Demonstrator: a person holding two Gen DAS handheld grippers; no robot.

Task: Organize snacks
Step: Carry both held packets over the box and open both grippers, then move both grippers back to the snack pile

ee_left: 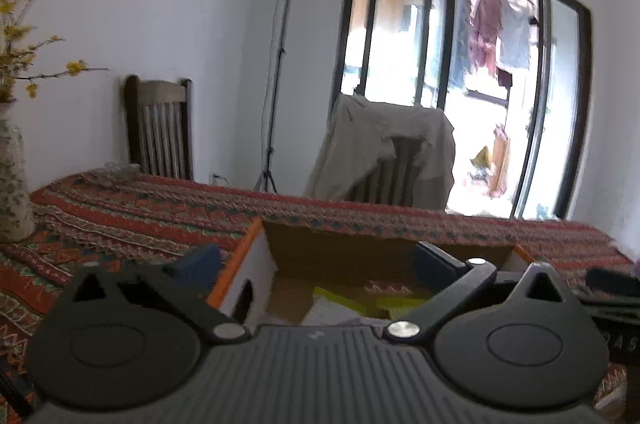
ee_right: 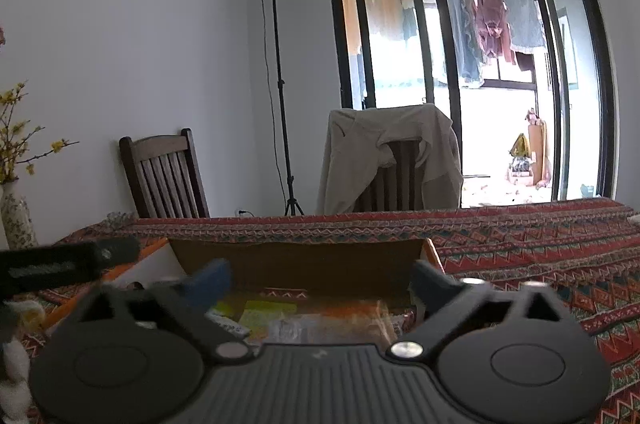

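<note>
An open cardboard box [ee_left: 256,256] [ee_right: 296,260] with white, orange-edged sides stands on the patterned tablecloth [ee_left: 120,212] [ee_right: 540,248]. Snack packets lie inside it: a yellow-green packet [ee_left: 360,298] [ee_right: 266,312] and a clear wrapper with orange contents [ee_right: 340,320]. My left gripper [ee_left: 316,264] is open and empty, its blue-tipped fingers either side of the box's left wall. My right gripper [ee_right: 320,280] is open over the box, with nothing between its pads. The left gripper [ee_right: 60,264] also shows as a dark bar at the left of the right wrist view.
A patterned vase [ee_left: 12,176] [ee_right: 16,220] with yellow flowers stands at the table's left end. Behind the table are a wooden chair [ee_left: 160,128] [ee_right: 164,176], a chair draped with a beige jacket [ee_left: 384,152] [ee_right: 392,156], a light stand [ee_left: 280,64] [ee_right: 278,84] and glass doors.
</note>
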